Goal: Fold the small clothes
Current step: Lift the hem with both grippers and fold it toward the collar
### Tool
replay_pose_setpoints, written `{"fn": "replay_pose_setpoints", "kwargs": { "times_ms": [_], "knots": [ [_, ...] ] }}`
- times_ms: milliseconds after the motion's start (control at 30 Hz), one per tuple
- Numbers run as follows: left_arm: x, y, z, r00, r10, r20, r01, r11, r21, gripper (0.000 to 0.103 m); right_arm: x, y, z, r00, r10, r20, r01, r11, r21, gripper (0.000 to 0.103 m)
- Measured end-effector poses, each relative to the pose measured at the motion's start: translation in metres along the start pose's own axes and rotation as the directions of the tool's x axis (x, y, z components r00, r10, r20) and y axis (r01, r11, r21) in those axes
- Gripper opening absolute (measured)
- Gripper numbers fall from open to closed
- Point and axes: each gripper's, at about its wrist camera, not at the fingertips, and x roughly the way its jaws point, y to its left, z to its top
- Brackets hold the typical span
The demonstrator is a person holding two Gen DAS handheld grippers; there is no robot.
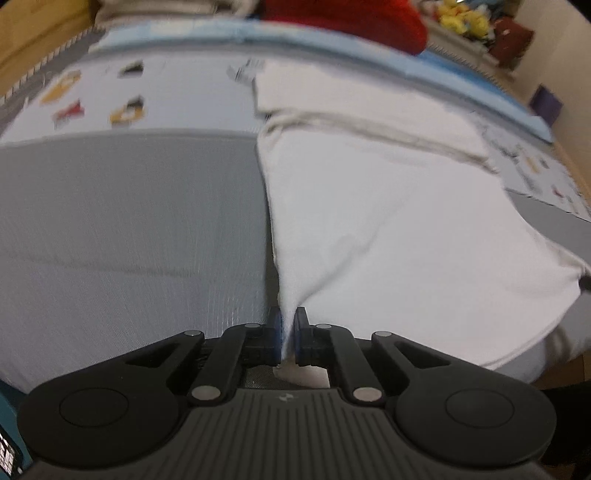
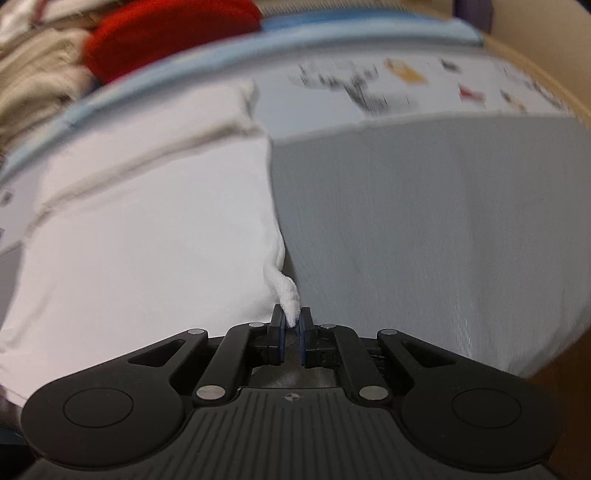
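Gripping white garment point(image 1: 388, 221) corners, left tongs point(image 1: 289, 326) and right tongs point(image 2: 293, 325) over grey mat point(image 1: 129, 221).

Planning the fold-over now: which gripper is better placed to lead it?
Left, probably. The left gripper pinches a flat corner of the white garment, cloth running through its jaws. The right gripper pinches only a bunched tip.

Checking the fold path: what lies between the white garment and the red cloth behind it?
In the left wrist view, only a blue strip separates white garment from red cloth.
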Motion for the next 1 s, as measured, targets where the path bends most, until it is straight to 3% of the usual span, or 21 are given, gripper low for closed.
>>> {"fn": "replay_pose_setpoints", "kwargs": {
  "times_ms": [200,367,467,633,867,1000],
  "knots": [
    [-0.088,-0.005,-0.007,0.984,-0.058,0.166,0.051,0.998,0.048,0.006,-0.078,-0.014,0.009,0.98,0.126,0.153,-0.125,0.992,-0.015,0.005],
    [-0.16,0.0,-0.046,0.957,-0.109,0.269,0.11,0.994,0.012,0.006,-0.162,-0.035,-0.002,0.937,0.2,0.285,-0.181,0.979,-0.093,0.005],
    [-0.173,0.001,-0.057,0.954,-0.111,0.278,0.121,0.992,-0.021,0.006,-0.196,-0.053,-0.016,0.909,0.242,0.338,-0.227,0.97,-0.082,0.005],
    [-0.149,0.001,-0.033,0.965,-0.083,0.25,0.087,0.996,-0.005,0.006,-0.185,-0.051,-0.016,0.913,0.25,0.324,-0.227,0.968,-0.107,0.005],
    [-0.083,0.01,0.043,0.977,-0.063,0.202,0.059,0.998,0.026,0.006,-0.12,-0.03,0.039,0.932,0.21,0.297,-0.181,0.976,-0.121,0.005],
    [-0.025,0.011,0.069,0.979,0.024,0.204,-0.048,0.992,0.116,0.006,-0.065,-0.025,0.074,0.954,0.175,0.243,-0.145,0.98,-0.137,0.005]
  ]
}}
